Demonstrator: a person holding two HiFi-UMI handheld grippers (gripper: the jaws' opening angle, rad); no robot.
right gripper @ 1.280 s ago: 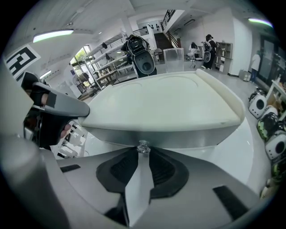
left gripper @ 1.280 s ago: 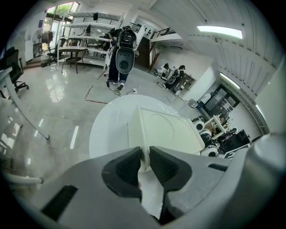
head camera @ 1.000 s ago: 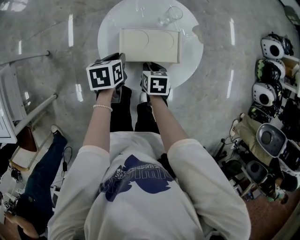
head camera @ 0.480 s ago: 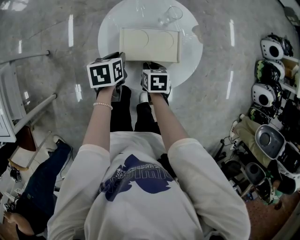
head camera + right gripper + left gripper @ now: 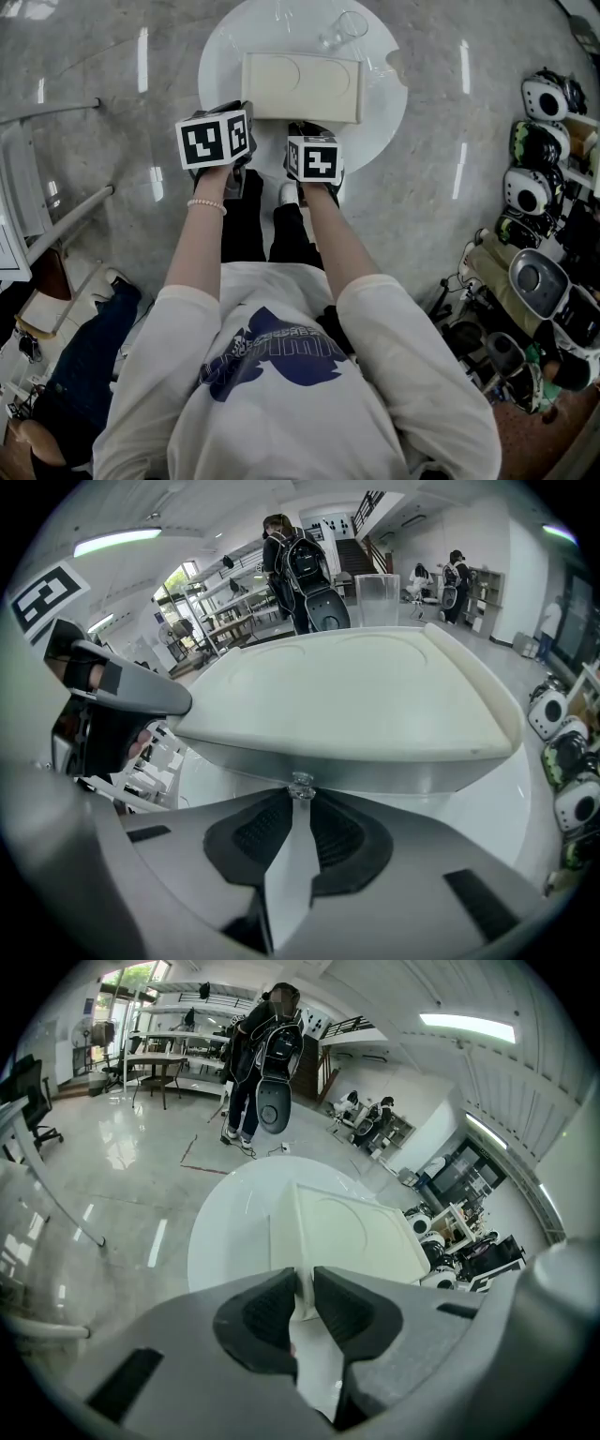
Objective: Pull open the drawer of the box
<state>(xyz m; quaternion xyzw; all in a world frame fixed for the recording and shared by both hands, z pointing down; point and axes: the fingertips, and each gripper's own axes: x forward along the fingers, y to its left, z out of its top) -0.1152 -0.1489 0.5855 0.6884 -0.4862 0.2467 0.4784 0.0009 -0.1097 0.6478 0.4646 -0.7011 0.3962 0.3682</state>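
cream box [image 5: 300, 86] sits in the middle of a round white table [image 5: 380, 141], long side facing the person, with a clear glass cup [image 5: 342, 28] just behind it near the far rim.

left gripper [image 5: 305, 1281] is on the box's near left corner. its own view shows the box's edge wedged between the two dark pads, and both pads are pressed against it, so it's clamped on the box. from the head view you mostly just see its marker cube [image 5: 214, 141] right at that corner.

right gripper [image 5: 300, 796] points down at the front face of the box, near the middle. there's a little clear knob [image 5: 301, 781] on the drawer front [image 5: 375, 772], and it sits right between the jaw tips. the jaws have just been closing and now they're pinched onto that knob, with only a thin sliver of gap further back between the pads. its marker cube [image 5: 314, 159] sits just beside the left one, both at the near edge of the box.

in the head view the drawer looks shut, with the front in line with the box body. a person with a backpack [image 5: 267, 1044] stands well behind the table.
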